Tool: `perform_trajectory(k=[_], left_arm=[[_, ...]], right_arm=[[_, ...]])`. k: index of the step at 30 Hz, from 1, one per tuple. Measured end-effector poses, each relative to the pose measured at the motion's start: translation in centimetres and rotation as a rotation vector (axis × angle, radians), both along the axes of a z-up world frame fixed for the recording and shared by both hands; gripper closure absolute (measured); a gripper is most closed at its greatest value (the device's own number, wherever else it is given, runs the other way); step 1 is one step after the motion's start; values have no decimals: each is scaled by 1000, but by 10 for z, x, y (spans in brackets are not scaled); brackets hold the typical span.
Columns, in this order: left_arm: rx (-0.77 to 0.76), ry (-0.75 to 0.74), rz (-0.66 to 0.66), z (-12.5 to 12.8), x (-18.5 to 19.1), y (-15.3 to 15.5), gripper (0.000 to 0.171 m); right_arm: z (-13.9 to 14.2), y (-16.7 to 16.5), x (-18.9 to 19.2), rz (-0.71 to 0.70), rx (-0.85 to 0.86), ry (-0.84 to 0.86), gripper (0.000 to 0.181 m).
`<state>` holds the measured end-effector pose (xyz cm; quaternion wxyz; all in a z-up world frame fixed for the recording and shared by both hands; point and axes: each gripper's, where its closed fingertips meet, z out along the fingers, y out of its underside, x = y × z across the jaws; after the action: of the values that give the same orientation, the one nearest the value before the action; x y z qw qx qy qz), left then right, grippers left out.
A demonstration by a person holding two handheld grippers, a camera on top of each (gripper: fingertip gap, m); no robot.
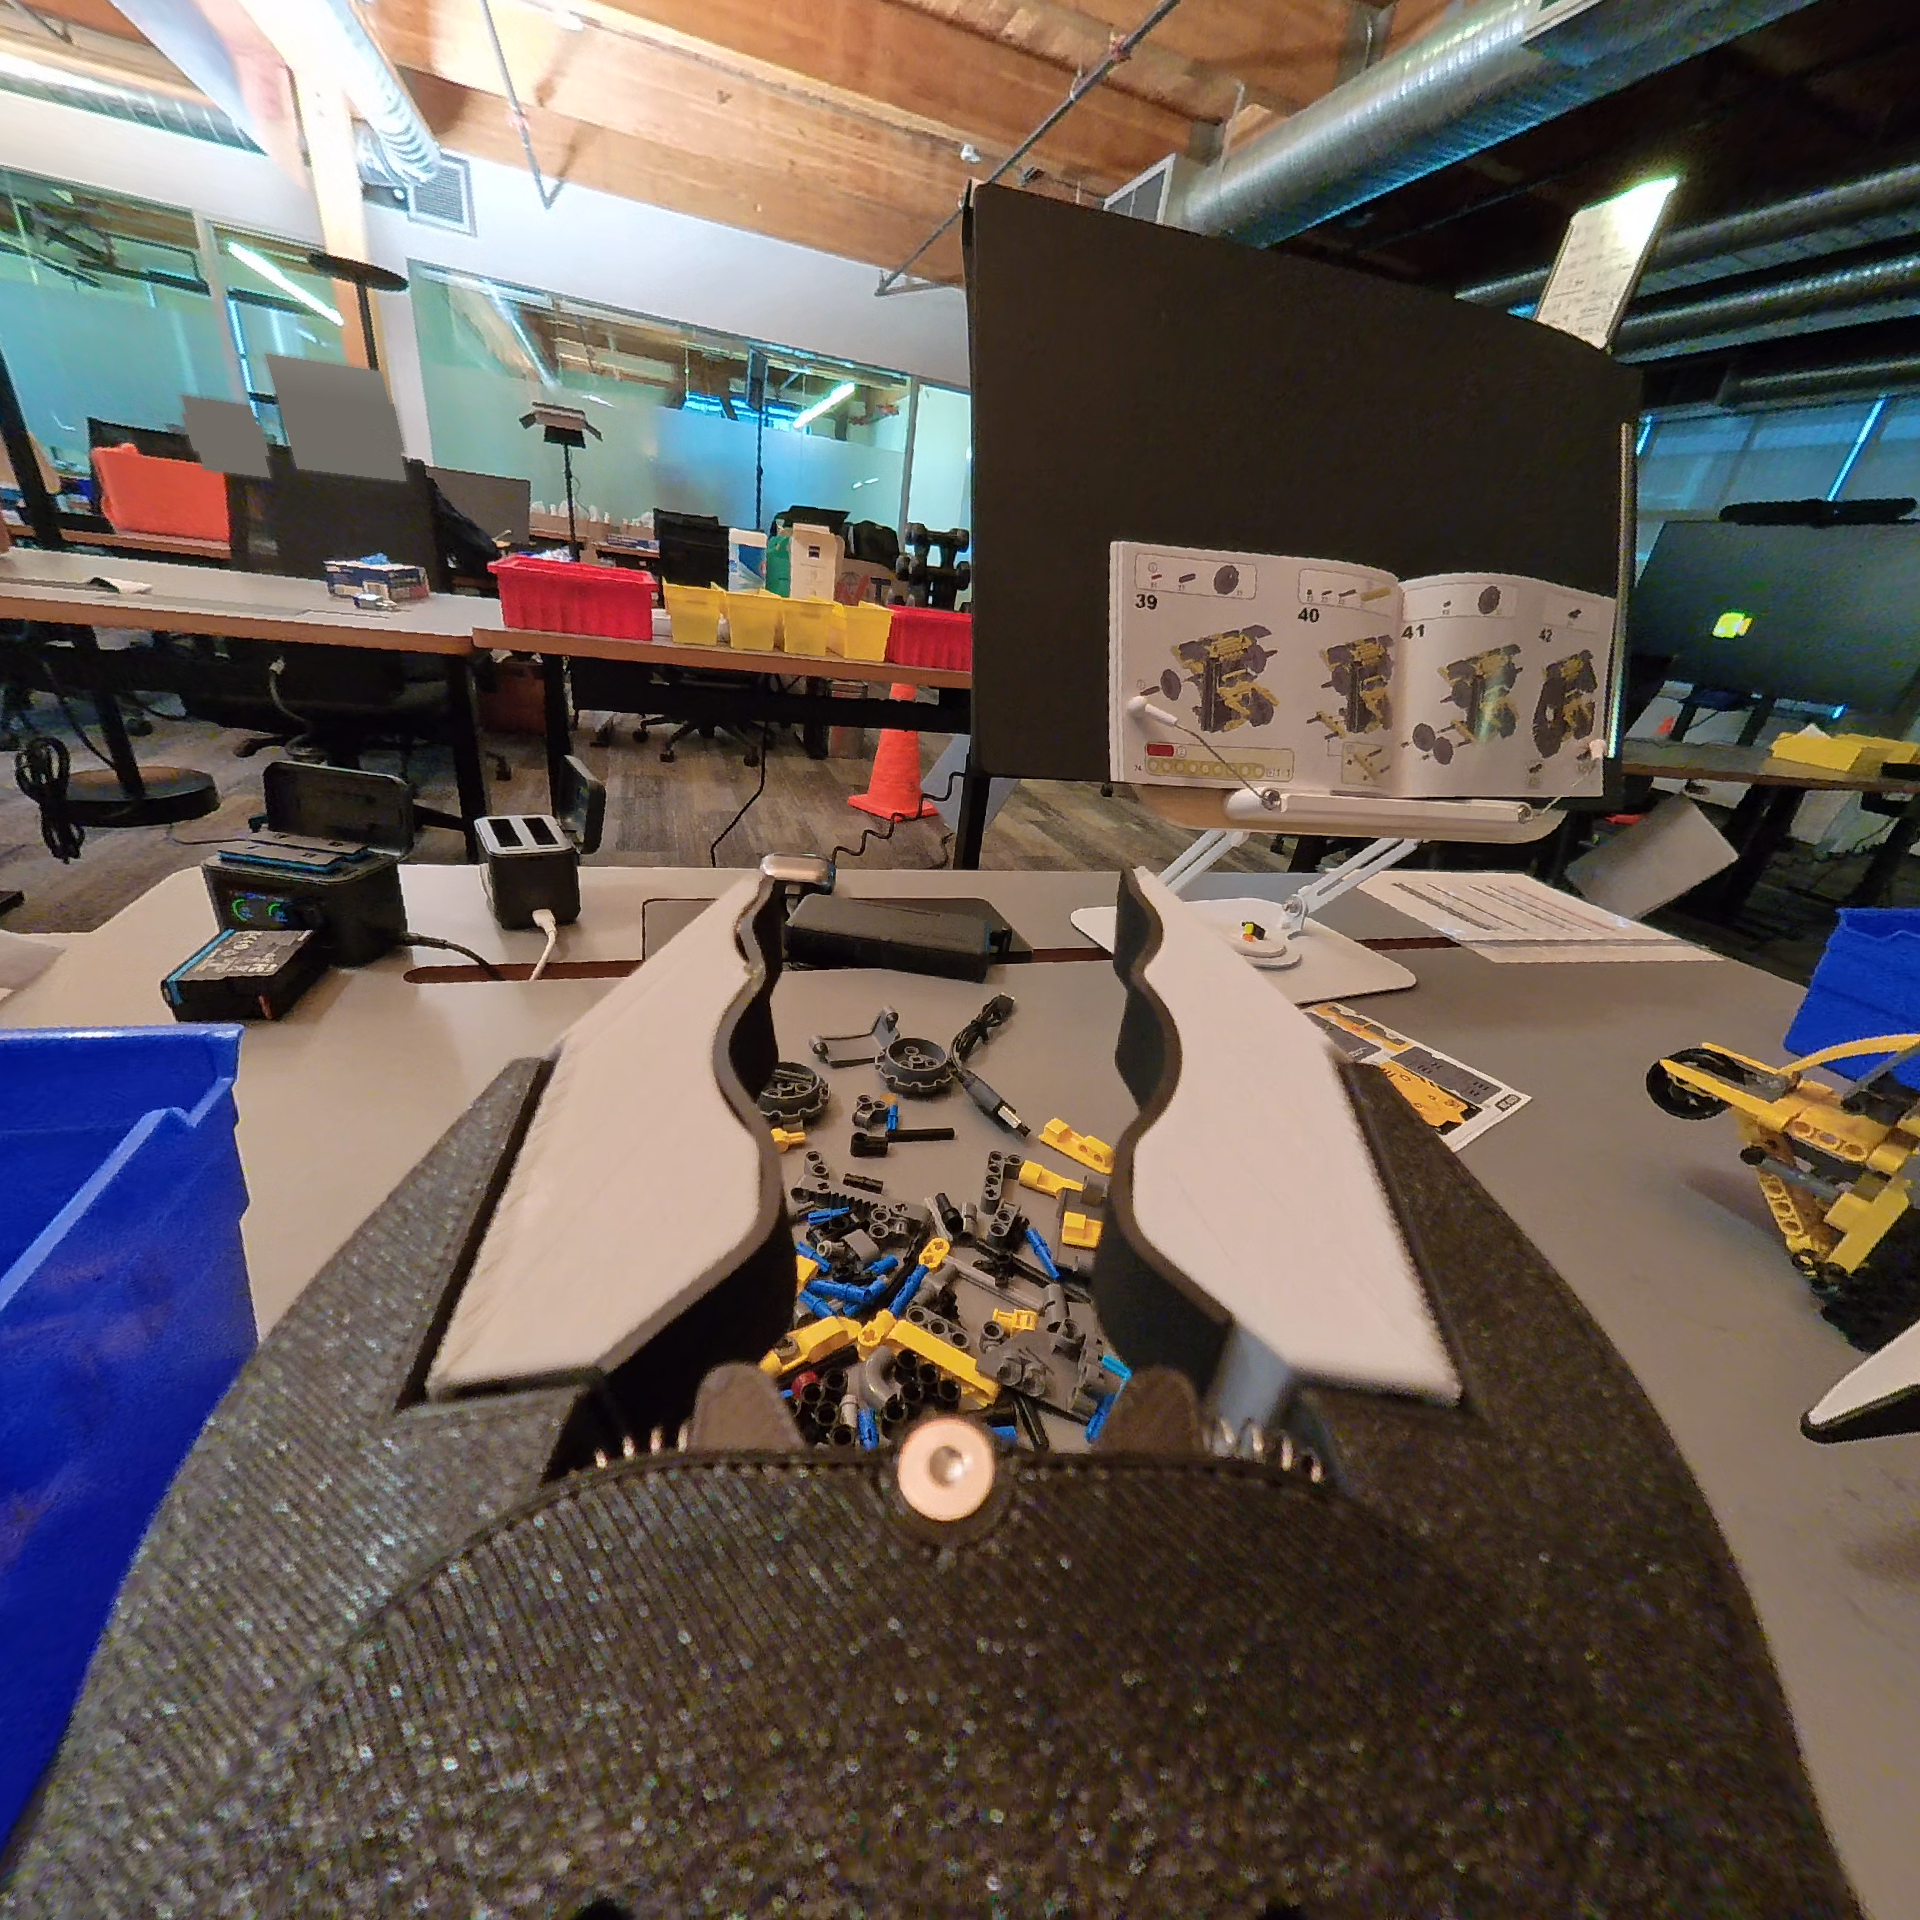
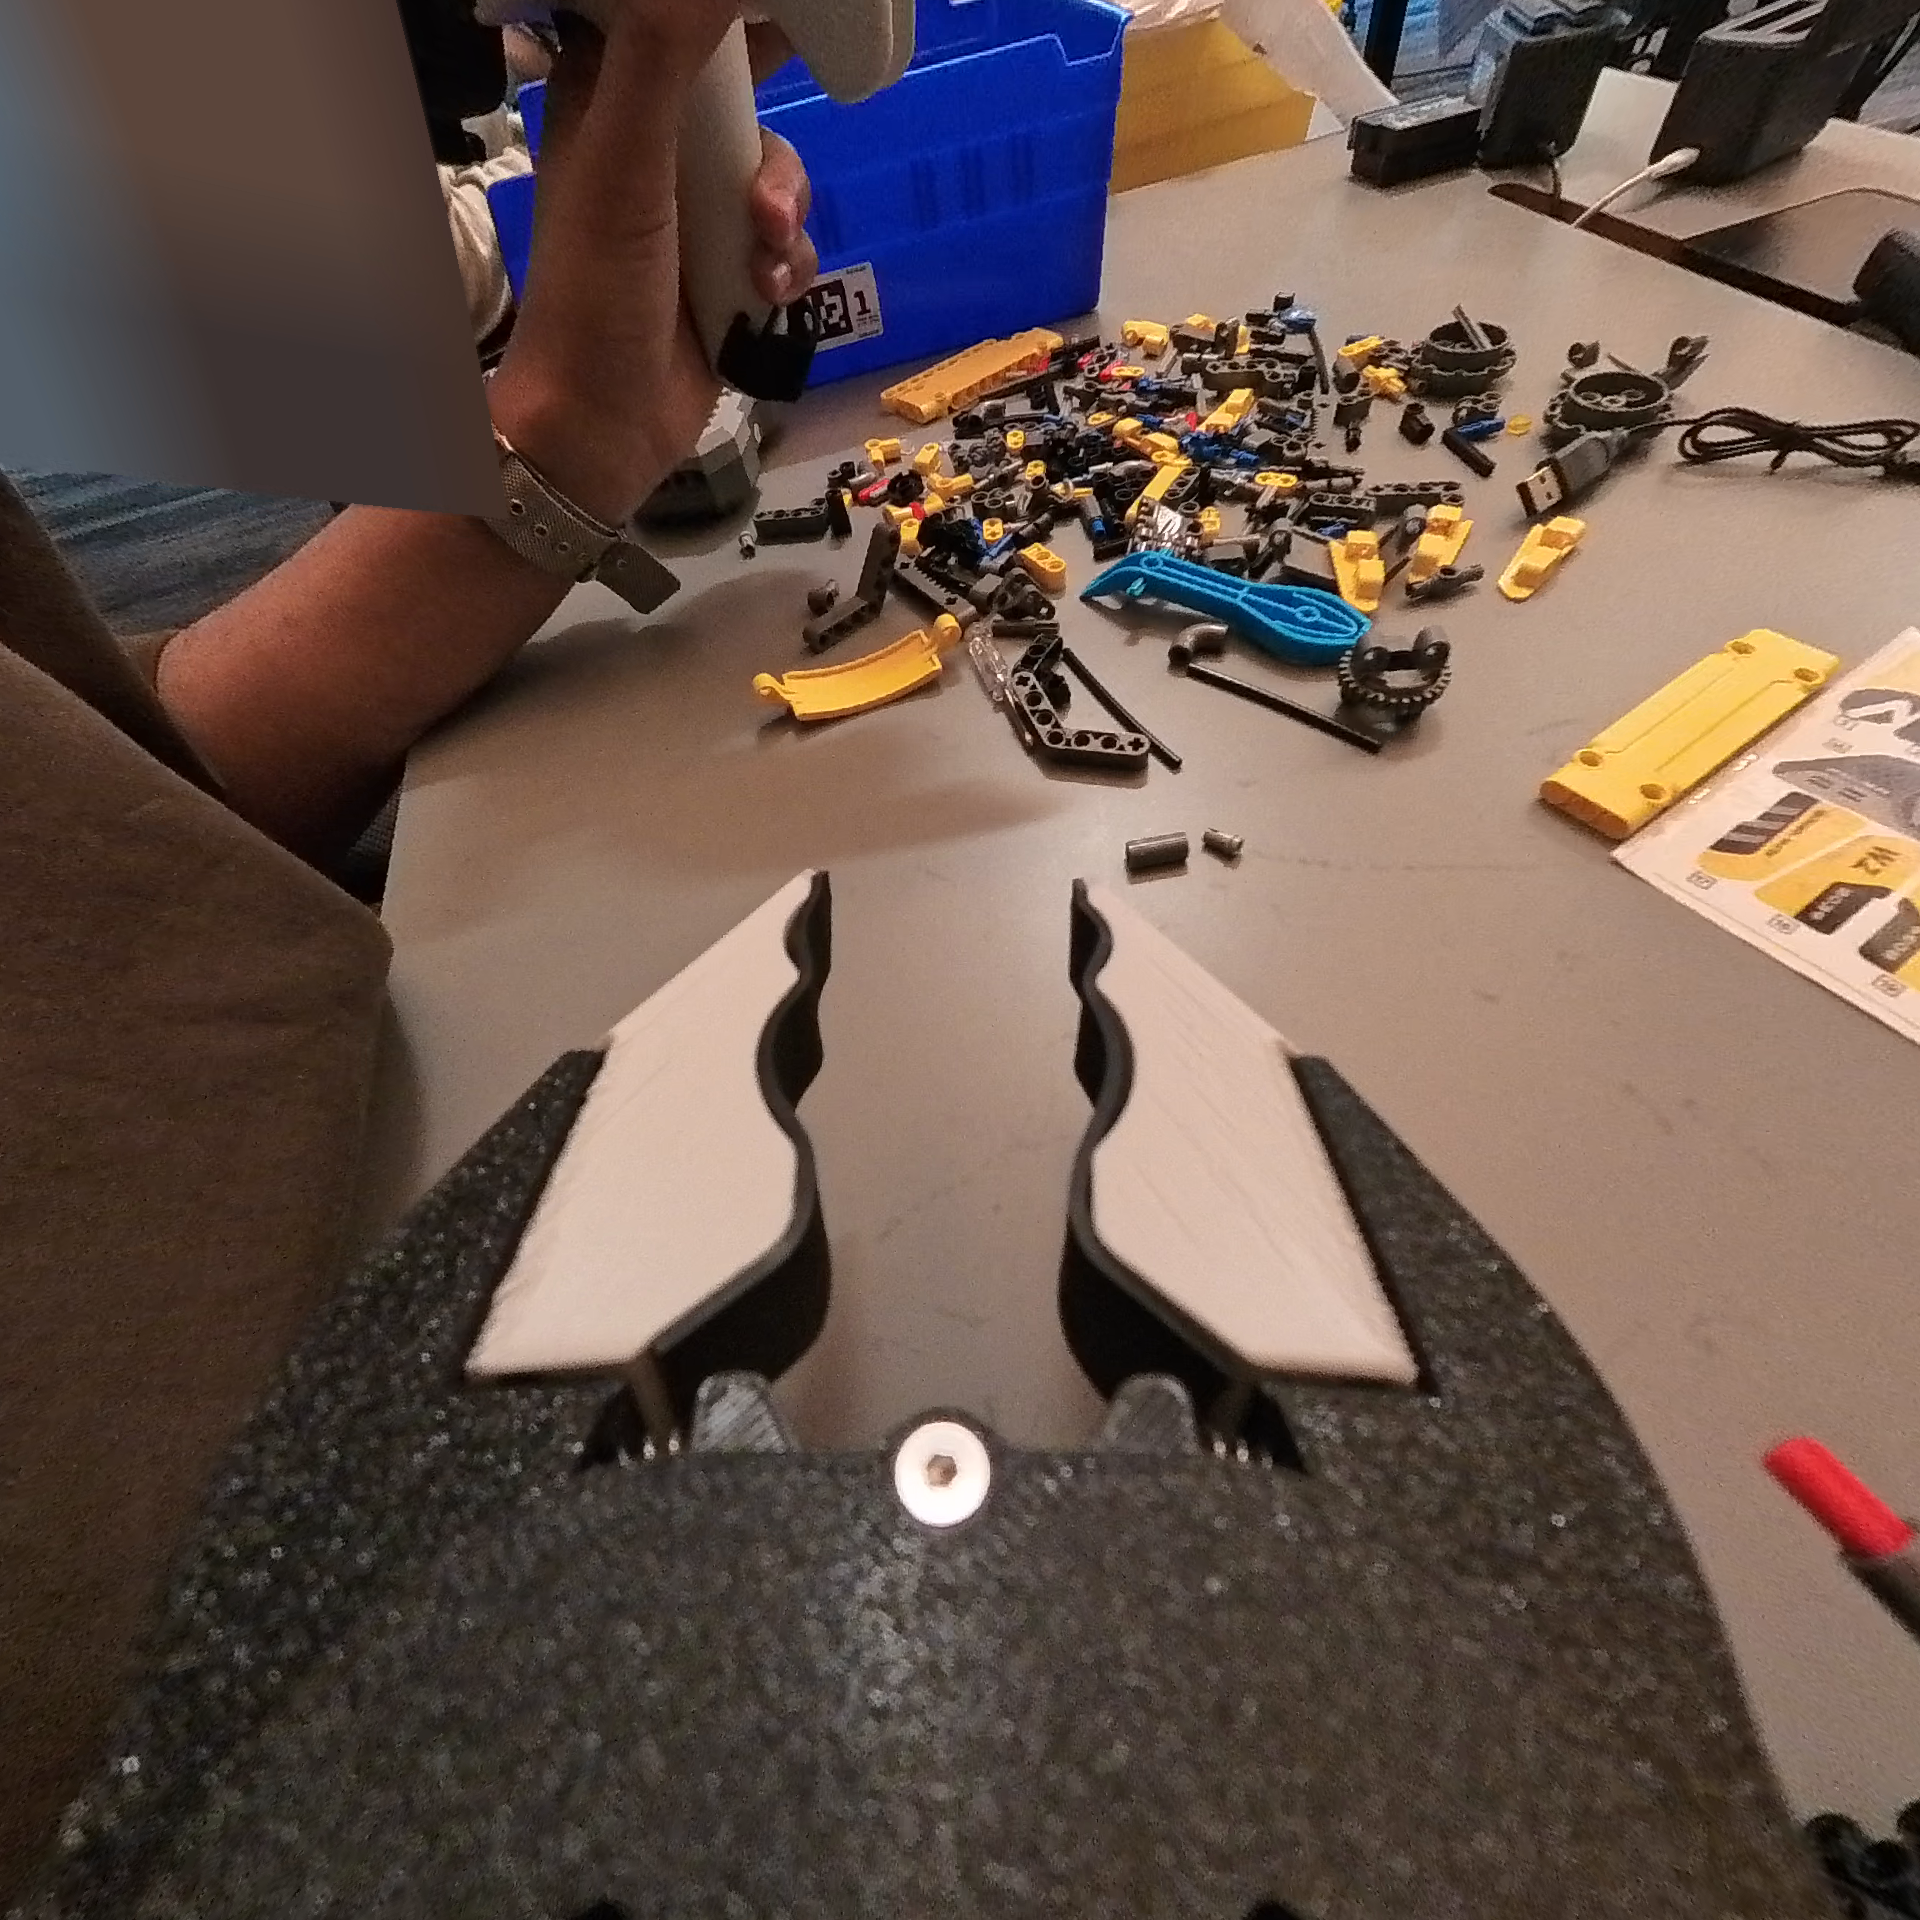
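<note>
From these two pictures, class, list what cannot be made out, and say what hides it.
- Left wrist view: pile of parts, its near and side parts hidden behind the open left gripper.
- Left wrist view: yellow model cut off by the right edge.
- Right wrist view: blue bin, its inside is out of sight and a hand covers its left end.
- Right wrist view: red-tipped tool blurred, cut by the edge; right gripper open, empty.

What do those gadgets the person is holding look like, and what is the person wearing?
Each hand-held gripper has a speckled black, rounded body, a pale screw at its centre and two light grey wedge-shaped fingers with wavy black inner pads. Seen from the right wrist view, the left one has a pale handle. The person wears a grey mesh watch strap and brown clothing.
</note>
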<state>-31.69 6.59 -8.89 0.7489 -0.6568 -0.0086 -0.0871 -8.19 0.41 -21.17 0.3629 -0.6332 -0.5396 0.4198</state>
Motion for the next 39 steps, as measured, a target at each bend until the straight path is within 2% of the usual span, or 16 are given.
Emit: perform_trajectory(k=[7,13,39], left_arm=[[9,2,5,2,-1,-1,109],[86,21,21,14,-1,-12,114],[60,32,-37,10,8,-10,121]], right_arm=[[0,0,0,0,-1,-1,136],[0,0,0,0,-2,-1,135],[-1,0,0,-1,-3,-5,135]])
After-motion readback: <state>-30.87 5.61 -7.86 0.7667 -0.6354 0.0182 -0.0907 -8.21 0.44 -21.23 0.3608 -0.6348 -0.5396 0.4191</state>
